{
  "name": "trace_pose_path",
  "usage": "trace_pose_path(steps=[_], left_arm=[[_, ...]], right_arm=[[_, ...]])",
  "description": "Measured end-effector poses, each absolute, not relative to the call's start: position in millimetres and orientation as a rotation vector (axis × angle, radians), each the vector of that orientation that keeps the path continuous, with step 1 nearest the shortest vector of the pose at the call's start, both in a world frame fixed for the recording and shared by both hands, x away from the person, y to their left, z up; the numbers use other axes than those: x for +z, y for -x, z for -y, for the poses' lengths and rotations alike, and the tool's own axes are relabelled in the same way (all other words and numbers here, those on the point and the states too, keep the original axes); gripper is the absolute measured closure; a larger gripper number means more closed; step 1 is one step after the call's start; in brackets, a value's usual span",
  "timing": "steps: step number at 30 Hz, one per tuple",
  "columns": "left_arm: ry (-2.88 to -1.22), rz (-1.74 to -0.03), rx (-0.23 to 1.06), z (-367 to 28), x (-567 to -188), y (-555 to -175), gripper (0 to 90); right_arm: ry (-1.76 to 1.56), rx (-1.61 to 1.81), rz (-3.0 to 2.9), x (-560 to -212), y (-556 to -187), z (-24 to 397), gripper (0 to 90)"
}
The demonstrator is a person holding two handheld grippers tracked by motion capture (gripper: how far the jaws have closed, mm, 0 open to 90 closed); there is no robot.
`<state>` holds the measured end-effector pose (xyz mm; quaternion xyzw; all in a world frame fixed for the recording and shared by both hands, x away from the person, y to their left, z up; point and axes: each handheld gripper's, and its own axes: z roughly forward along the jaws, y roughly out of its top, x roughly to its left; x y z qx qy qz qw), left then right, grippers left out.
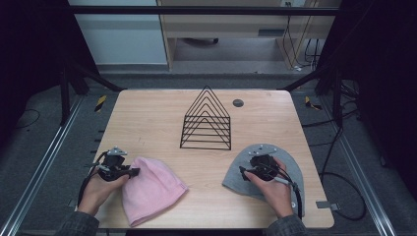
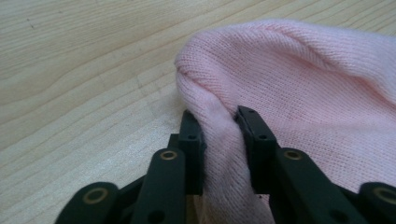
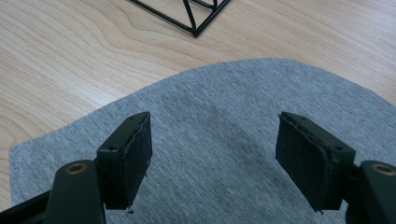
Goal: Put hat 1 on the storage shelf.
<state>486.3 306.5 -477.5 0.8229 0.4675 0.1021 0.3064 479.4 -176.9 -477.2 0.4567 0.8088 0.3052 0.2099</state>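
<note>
High view, left to right: left gripper (image 1: 132, 172) jaws pinched on a fold of the pink beanie's (image 1: 150, 189) edge, empty wire rack (image 1: 206, 120) mid-table, right gripper (image 1: 242, 170) jaws spread wide, grey beanie (image 1: 290, 164) flat beneath them.

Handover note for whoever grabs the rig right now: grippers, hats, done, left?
Left gripper: shut on a fold of the pink hat at its edge, hat not lifted.
Right gripper: open, jaws spread above the grey hat, which lies flat.
Black wire rack: mid-table, nothing on it.
Done: pink hat gripped.
Left, probably: grip the grey hat, then move both hats, perhaps to the rack.
</note>
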Motion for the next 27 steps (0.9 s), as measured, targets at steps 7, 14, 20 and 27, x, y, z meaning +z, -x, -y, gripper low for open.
trace_pose_path(steps=[7, 14, 20, 27], left_arm=[[-2.146, -1.185, 0.352, -306.4, -464.2, -480.5, 78.5], [-2.055, -1.037, 0.530, -293.0, -426.9, -459.9, 79.2], [-2.029, -0.918, 0.614, -277.3, -397.4, -448.2, 79.5], [-2.021, -0.756, 0.686, -251.3, -350.9, -449.9, 79.5]], right_arm=[[-1.273, 0.848, -2.240, -476.4, -479.2, 178.0, 27.1], [-1.276, 0.862, -2.218, -473.8, -478.9, 180.9, 27.2], [-1.272, 0.897, -2.186, -469.3, -476.0, 181.3, 26.9], [-1.183, 1.004, -2.109, -442.9, -469.7, 170.8, 25.6]])
